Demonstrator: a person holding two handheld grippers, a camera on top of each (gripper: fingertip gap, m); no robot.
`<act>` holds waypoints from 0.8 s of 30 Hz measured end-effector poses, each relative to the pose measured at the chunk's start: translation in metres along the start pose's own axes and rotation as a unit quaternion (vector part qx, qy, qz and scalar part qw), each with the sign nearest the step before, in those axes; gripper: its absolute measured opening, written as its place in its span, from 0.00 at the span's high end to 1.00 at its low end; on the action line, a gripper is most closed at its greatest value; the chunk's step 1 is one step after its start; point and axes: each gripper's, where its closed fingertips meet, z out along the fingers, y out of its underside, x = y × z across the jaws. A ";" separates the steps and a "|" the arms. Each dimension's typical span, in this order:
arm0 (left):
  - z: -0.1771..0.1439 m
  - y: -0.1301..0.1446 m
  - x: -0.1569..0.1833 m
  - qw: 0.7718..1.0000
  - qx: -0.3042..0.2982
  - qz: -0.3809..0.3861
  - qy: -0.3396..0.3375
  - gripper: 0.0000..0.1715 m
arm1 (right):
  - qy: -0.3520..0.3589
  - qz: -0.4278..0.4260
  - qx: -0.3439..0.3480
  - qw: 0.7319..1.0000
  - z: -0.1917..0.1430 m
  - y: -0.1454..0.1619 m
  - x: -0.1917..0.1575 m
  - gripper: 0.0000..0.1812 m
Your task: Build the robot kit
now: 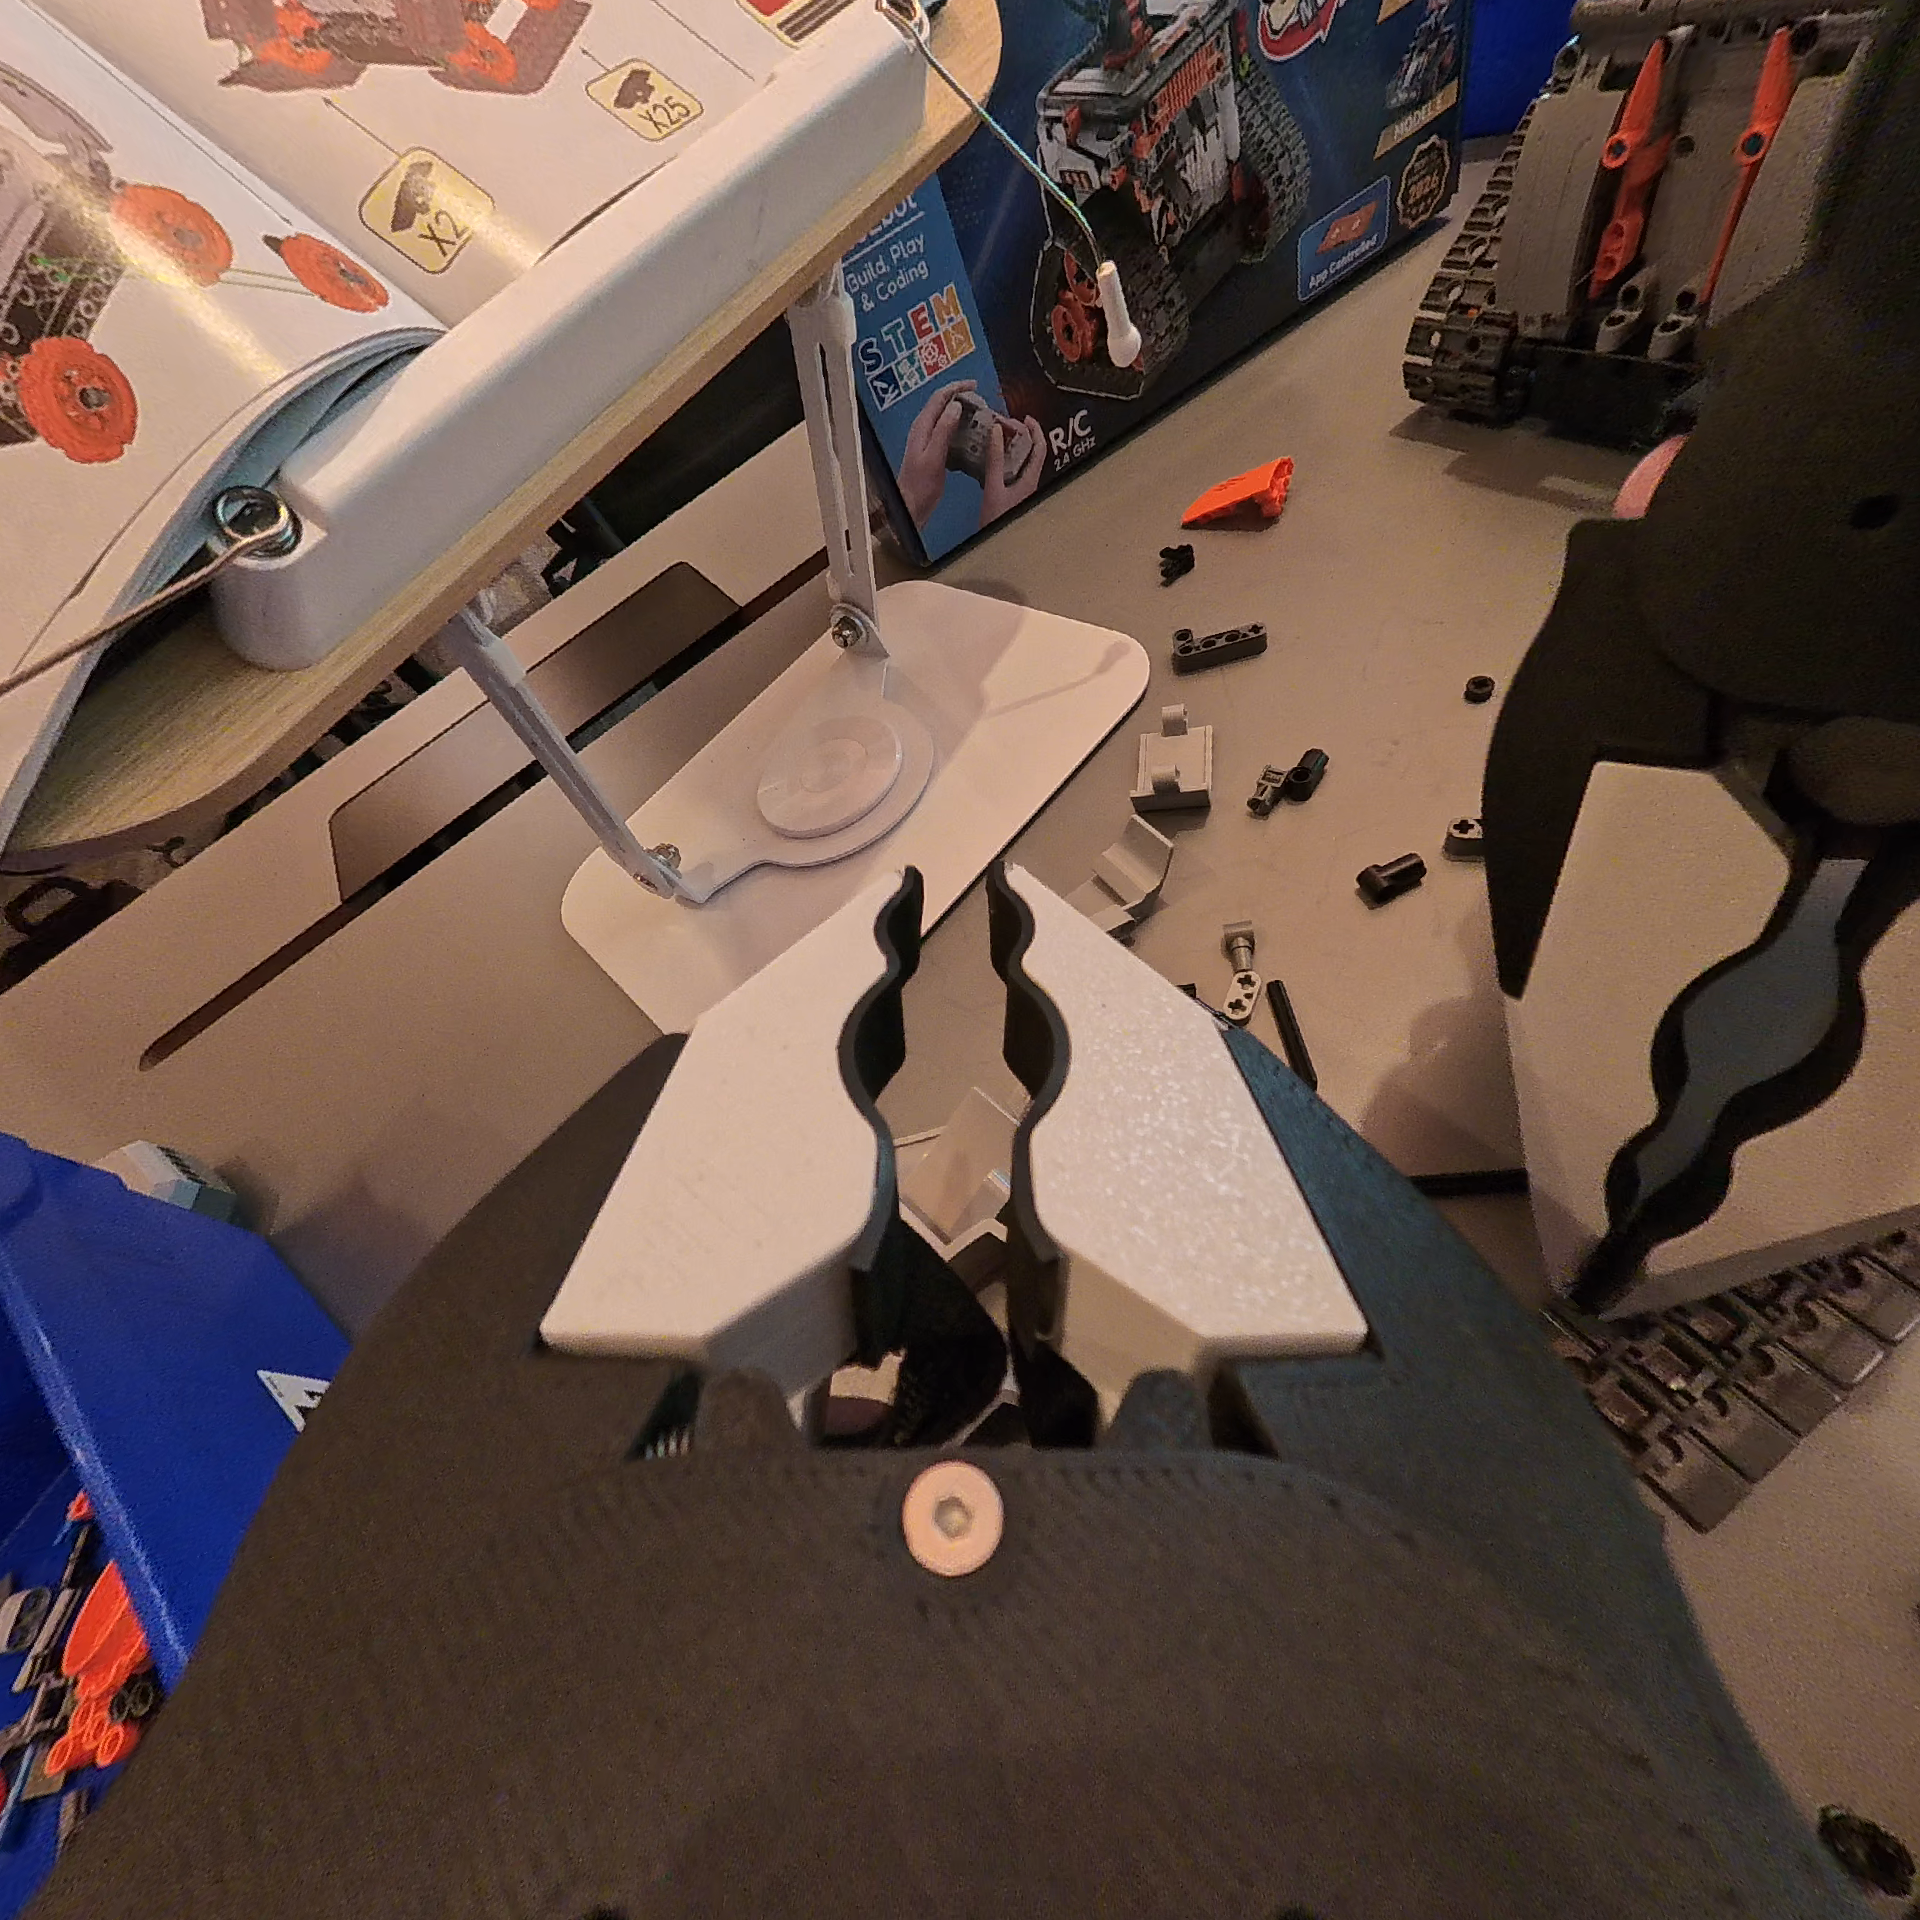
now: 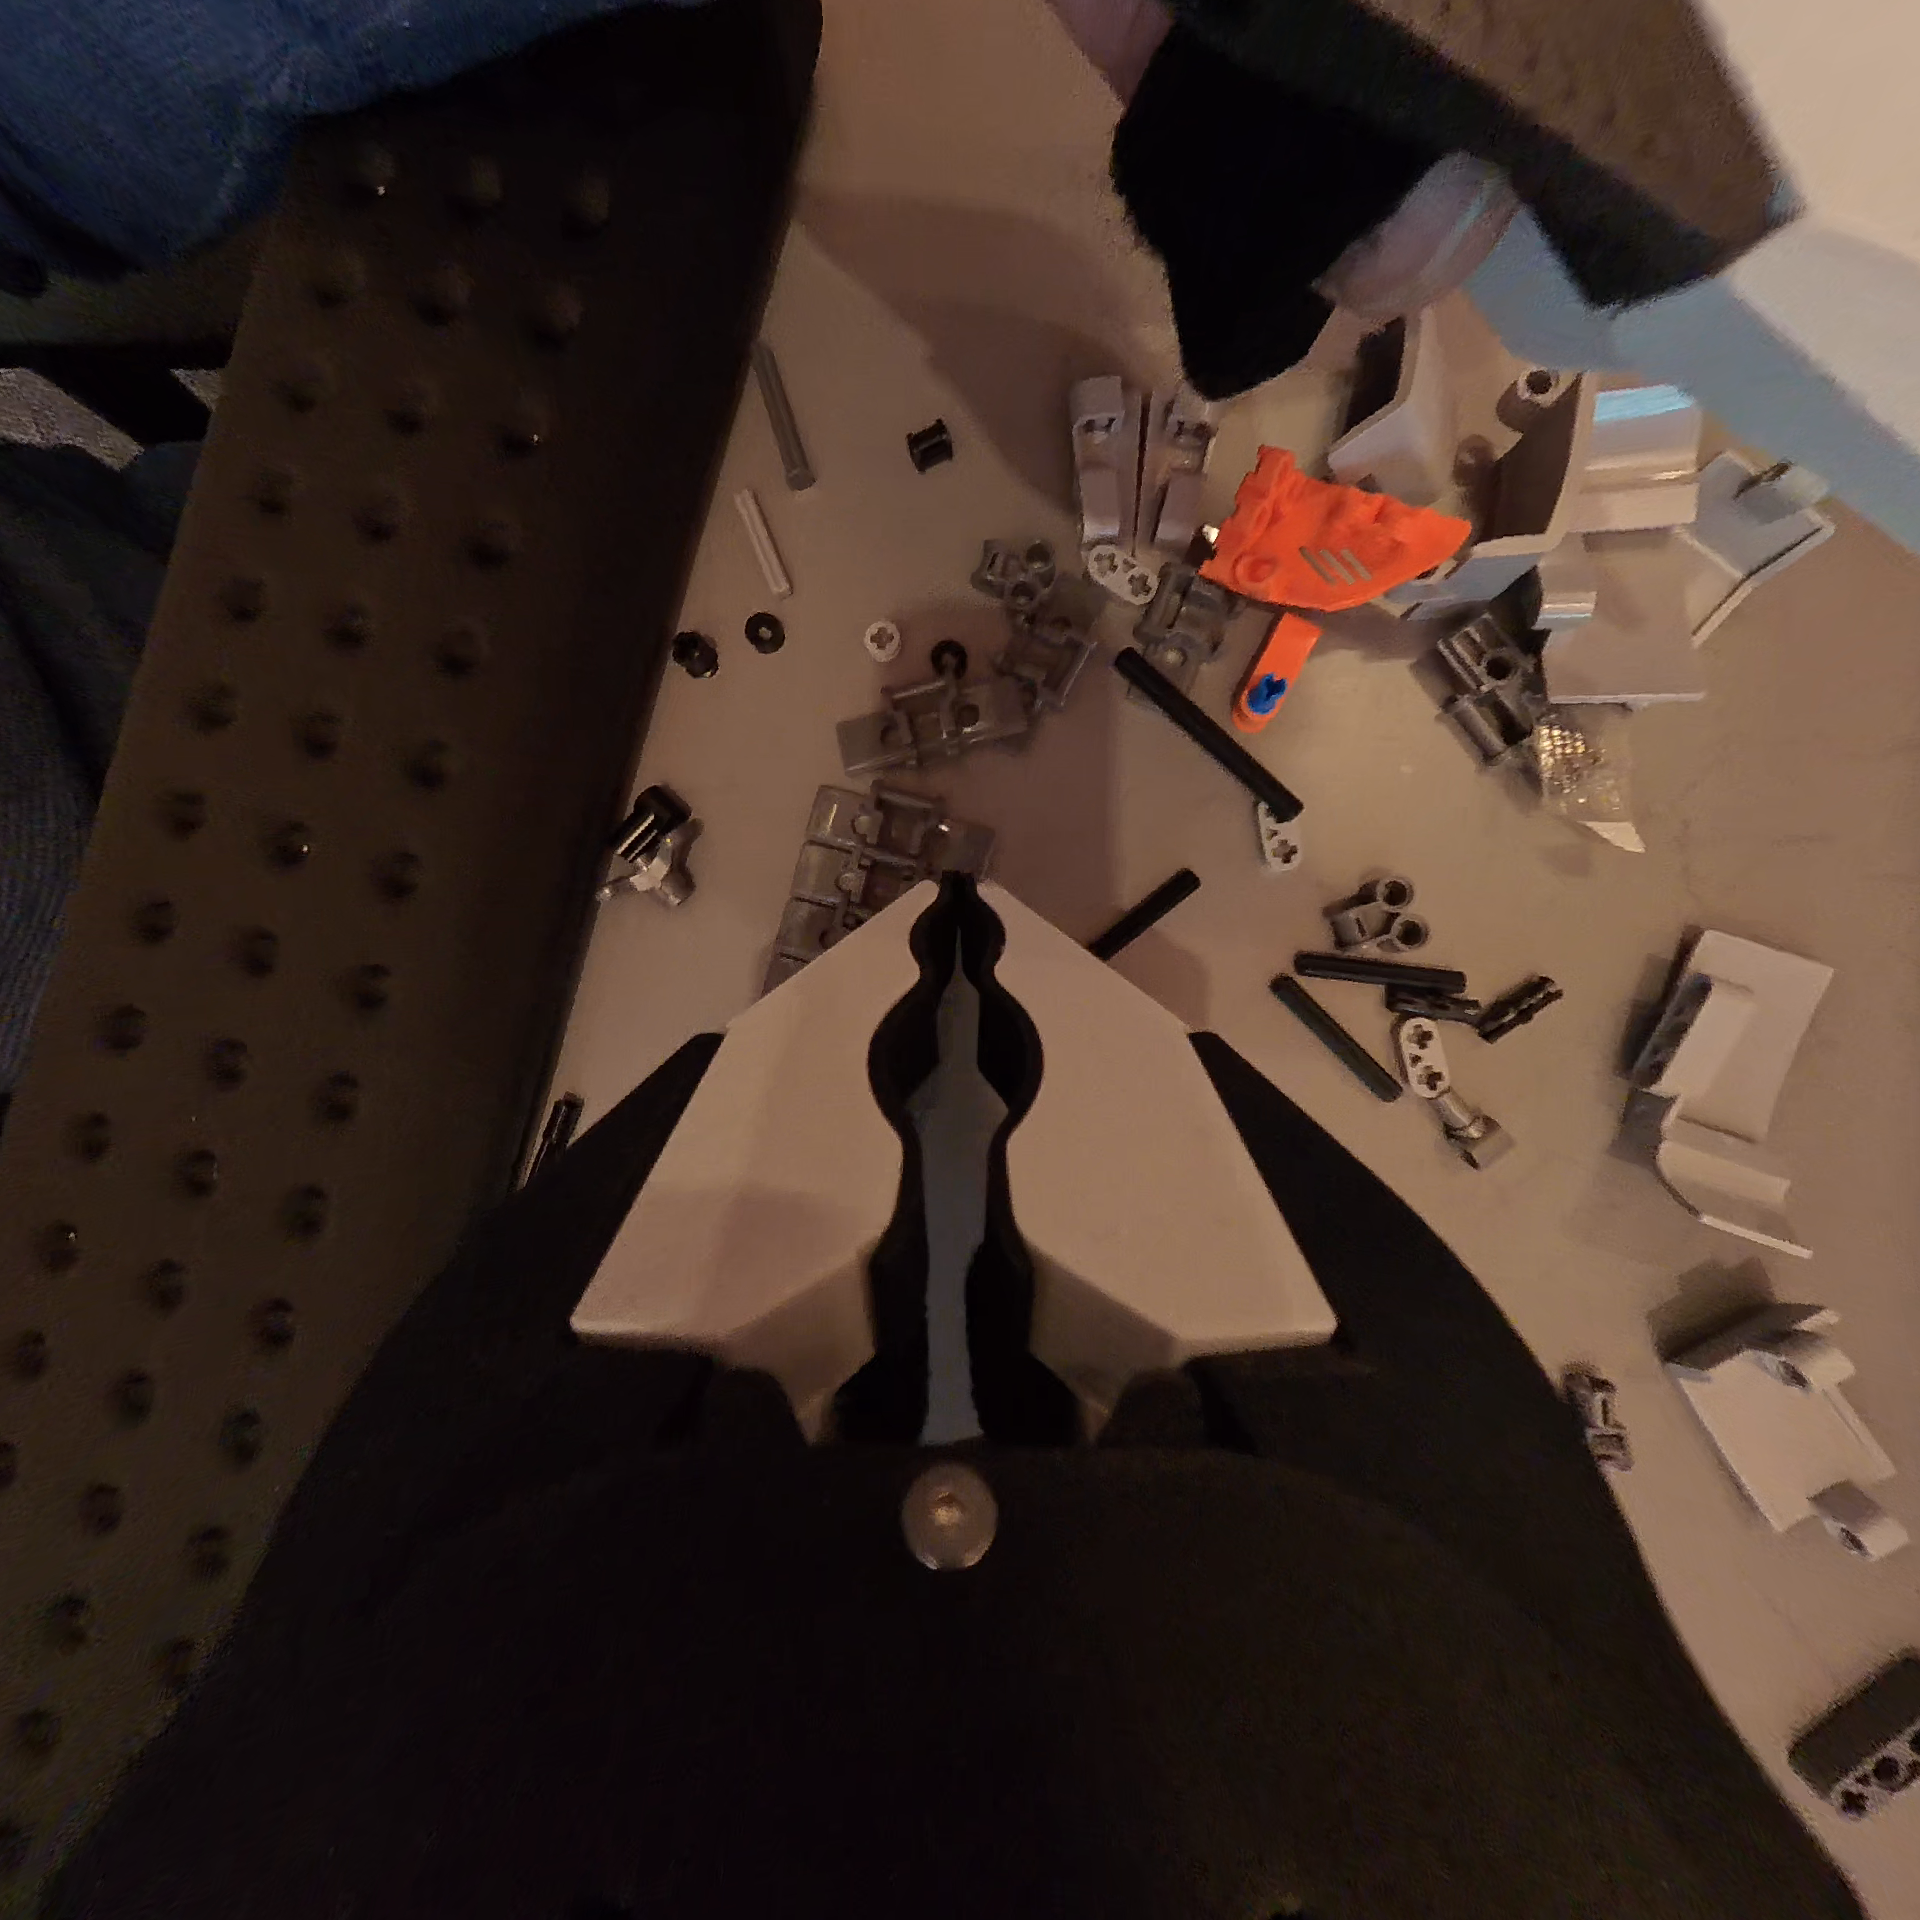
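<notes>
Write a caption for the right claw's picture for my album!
Right claw pinching a grey track piece among scattered building-toy parts.

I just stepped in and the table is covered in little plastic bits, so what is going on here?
A person holds a gripper in each hand over a table strewn with building-set parts. The right gripper is shut, its tips pinching the edge of a grey track-link strip. The left gripper is slightly open, holding nothing visible, above pale grey pieces near a white stand's base, which carries an open instruction booklet. A partly built tracked vehicle stands at the back.
</notes>
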 end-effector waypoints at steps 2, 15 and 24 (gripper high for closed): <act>0.001 0.001 0.000 1.000 -0.002 0.001 -0.001 0.93 | -0.002 0.000 -0.014 1.000 0.005 0.007 -0.001 1.00; 0.004 0.004 0.002 1.000 -0.011 0.009 -0.001 0.93 | -0.003 -0.004 -0.016 1.000 -0.007 0.012 -0.004 1.00; 0.004 0.005 0.003 1.000 -0.013 0.010 0.000 0.93 | 0.000 -0.006 -0.034 0.999 -0.010 0.023 -0.004 1.00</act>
